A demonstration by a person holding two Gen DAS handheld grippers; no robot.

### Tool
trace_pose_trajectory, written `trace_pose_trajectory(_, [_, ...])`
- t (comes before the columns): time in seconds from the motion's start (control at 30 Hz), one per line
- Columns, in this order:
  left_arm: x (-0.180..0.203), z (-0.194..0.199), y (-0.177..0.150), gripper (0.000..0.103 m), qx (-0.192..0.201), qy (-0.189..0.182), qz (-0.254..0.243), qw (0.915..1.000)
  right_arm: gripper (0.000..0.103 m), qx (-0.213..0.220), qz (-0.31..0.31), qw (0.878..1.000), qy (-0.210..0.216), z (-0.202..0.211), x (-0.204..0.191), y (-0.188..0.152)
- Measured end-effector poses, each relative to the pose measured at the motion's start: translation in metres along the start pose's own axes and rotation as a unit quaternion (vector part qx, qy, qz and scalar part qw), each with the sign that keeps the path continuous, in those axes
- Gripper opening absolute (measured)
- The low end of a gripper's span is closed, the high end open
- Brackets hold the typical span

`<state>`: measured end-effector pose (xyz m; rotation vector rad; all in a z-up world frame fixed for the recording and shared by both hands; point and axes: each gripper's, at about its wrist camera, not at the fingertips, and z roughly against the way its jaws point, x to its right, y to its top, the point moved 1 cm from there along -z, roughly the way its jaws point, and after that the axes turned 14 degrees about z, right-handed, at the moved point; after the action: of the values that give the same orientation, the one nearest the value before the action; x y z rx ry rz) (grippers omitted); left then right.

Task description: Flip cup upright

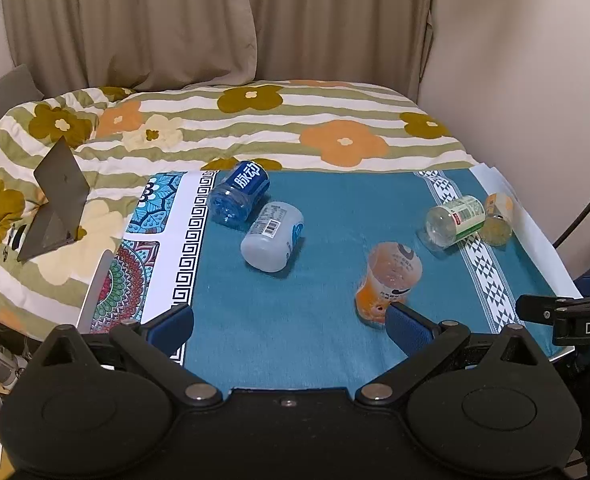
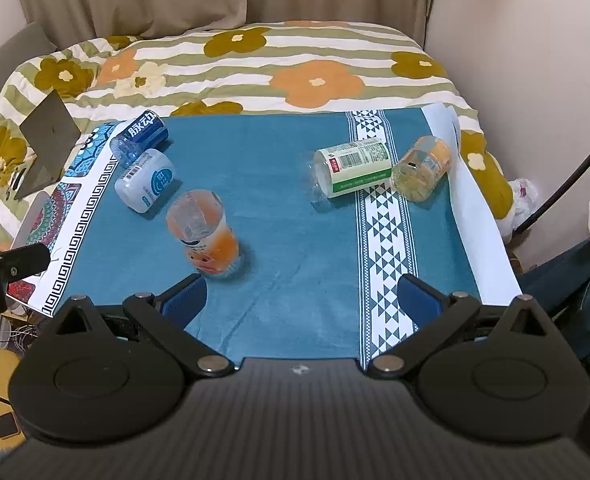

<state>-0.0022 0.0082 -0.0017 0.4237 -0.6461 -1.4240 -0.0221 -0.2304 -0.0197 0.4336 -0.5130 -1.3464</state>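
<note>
Several cut plastic bottle cups are on a teal cloth (image 1: 319, 240) (image 2: 287, 216). An orange-labelled cup (image 1: 389, 280) (image 2: 205, 232) stands on end near the middle. A blue cup (image 1: 237, 194) (image 2: 139, 138), a white cup (image 1: 273, 236) (image 2: 145, 180), a green-and-white cup (image 1: 455, 220) (image 2: 353, 168) and a yellow cup (image 1: 497, 218) (image 2: 423, 168) lie on their sides. My left gripper (image 1: 291, 326) is open and empty; its right finger is just in front of the orange cup. My right gripper (image 2: 301, 300) is open and empty over the near cloth.
A flowered quilt (image 1: 255, 120) (image 2: 255, 60) covers the bed behind the cloth. A grey laptop (image 1: 55, 200) (image 2: 45, 146) stands propped at the left. Patterned mats (image 1: 155, 240) lie at the cloth's left edge. Curtains and a wall are behind. A black clamp (image 1: 567, 316) is at the right.
</note>
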Motion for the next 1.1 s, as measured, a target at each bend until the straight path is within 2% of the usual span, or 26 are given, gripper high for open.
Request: trace_pose_trajectory(1.1, [0.0044, 0.0013, -0.0029, 0.103, 0.017, 0.006, -0.015, 0.9997, 0.103, -0.001, -0.002, 1.0, 0.001, -0.003, -0.0039, 0.0007])
